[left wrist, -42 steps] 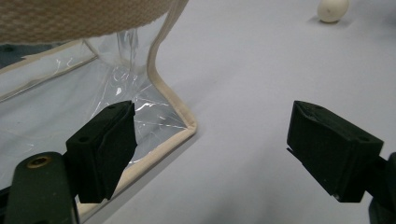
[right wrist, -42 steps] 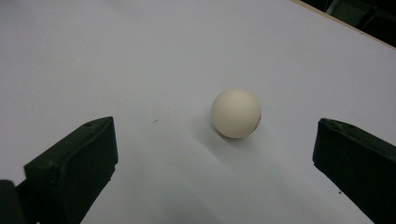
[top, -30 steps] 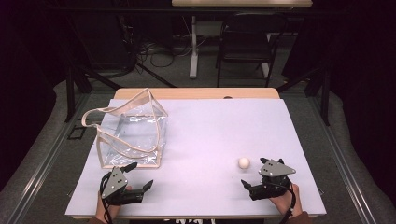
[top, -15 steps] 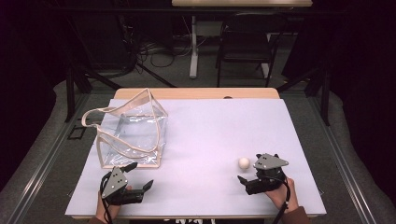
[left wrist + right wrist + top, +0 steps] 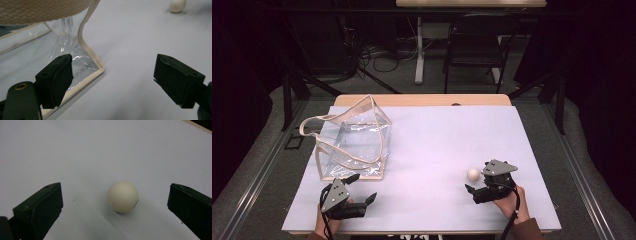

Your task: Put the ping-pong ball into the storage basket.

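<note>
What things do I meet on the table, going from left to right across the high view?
Clear bag → left tongs → ball → right tongs. The bag and the left tongs overlap a little from side to side, but the bag begins farther left.

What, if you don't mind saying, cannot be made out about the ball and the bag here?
- Ball: the dark mark at its right edge is too small to read in the right gripper view.
- Clear bag: its top is cut off by the frame edge in the left gripper view, and the left tongs cover part of its base.
</note>
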{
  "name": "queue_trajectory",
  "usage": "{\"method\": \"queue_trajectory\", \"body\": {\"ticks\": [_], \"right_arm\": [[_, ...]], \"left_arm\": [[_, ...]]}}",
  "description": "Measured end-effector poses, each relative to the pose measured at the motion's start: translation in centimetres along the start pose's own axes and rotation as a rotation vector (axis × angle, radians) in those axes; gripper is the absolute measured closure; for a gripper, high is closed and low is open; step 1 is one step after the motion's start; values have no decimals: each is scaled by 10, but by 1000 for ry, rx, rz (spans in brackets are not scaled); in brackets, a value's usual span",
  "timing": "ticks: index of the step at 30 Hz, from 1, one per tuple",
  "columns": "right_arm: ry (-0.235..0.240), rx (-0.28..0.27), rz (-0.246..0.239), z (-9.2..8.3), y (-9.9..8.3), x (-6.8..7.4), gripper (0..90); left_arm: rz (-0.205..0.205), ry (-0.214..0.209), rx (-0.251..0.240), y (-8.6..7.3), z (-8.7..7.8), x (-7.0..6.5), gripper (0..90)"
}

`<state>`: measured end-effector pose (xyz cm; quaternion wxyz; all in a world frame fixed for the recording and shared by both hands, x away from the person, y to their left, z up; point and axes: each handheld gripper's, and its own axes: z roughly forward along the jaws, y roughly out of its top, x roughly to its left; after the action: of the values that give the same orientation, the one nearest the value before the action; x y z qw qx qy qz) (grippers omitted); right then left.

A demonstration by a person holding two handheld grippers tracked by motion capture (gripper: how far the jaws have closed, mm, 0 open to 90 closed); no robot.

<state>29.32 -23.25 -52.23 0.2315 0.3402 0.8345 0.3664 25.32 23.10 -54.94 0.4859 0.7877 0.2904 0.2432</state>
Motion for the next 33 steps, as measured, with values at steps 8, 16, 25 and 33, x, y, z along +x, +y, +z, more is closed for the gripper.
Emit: {"method": "queue_trajectory", "body": {"ticks": [8,16,25,33], "right_arm": [[8,10,22,8,4,-6,0],[11,36,36,16,7,-10,0],[18,64,44,27,8,-11,0],[31,80,53,39,9,-13,0]], "left_arm": [[0,0,-2,0,0,0,159],[1,2,-1,0,0,0,159],[3,0,0,1,0,0,159],[4,-1,-3,1,0,0,159]]}}
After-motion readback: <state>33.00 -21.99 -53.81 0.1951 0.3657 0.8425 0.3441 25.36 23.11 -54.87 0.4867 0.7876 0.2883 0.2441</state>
